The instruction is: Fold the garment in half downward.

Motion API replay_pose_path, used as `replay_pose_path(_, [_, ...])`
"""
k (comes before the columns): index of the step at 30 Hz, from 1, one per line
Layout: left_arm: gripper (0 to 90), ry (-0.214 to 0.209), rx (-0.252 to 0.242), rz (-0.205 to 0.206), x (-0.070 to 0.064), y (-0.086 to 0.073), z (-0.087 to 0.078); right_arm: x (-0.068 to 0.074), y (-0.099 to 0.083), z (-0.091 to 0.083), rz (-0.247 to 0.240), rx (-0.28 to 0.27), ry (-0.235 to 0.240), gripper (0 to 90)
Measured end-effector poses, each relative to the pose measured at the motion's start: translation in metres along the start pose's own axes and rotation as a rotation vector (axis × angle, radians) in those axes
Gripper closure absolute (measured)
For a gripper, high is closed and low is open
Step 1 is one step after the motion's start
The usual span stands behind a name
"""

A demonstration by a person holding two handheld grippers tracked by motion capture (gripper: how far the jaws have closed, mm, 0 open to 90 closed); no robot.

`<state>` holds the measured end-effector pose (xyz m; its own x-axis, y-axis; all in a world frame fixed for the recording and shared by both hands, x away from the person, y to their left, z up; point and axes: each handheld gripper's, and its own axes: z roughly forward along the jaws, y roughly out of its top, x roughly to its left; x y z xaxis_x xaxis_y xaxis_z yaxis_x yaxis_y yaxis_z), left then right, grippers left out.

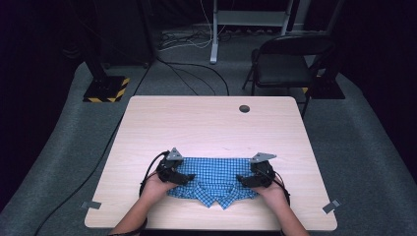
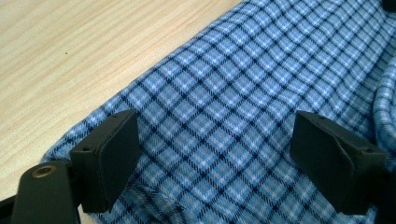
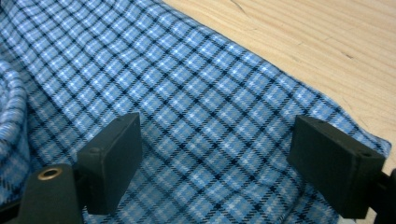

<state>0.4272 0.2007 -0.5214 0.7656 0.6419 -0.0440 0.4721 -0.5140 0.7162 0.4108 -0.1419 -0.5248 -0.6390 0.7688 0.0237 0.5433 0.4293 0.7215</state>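
A folded blue checked shirt [image 1: 215,178] lies near the table's front edge, collar toward the person. My left gripper [image 1: 186,178] rests over the shirt's left end, and my right gripper [image 1: 242,180] over its right end. In the left gripper view the gripper [image 2: 215,158] stands open, jaws wide apart above the checked cloth [image 2: 233,93], nothing between them. In the right gripper view the gripper [image 3: 217,161] is open too, hovering just over the cloth [image 3: 187,93] near its edge.
The light wooden table [image 1: 211,123] has a cable hole [image 1: 244,108] at the back. A black chair [image 1: 287,64] stands behind the table on the right. Cables run over the grey floor. Tape marks [image 1: 332,205] sit at the front corners.
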Motion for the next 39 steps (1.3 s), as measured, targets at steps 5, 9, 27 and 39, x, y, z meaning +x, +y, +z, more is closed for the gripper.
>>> replay_pose_path(5, [15.6, 0.021, -0.018, 0.002, -0.002, -0.002, 0.001, 0.001, -0.001, 0.001, -0.008, -0.008, -0.013, 16.1])
replay_pose_path(9, [15.2, 0.026, -0.026, 0.006, -0.003, -0.004, 0.001, 0.001, -0.003, 0.000, -0.003, -0.023, -0.009, 15.3])
replay_pose_path(27, [15.1, 0.002, -0.102, 0.039, -0.015, -0.002, -0.027, 0.010, -0.004, -0.033, -0.072, -0.118, 0.054, 15.0])
replay_pose_path(39, [15.0, -0.027, -0.001, 0.083, -0.025, -0.006, -0.007, 0.016, -0.013, -0.012, -0.104, -0.017, 0.055, 16.2])
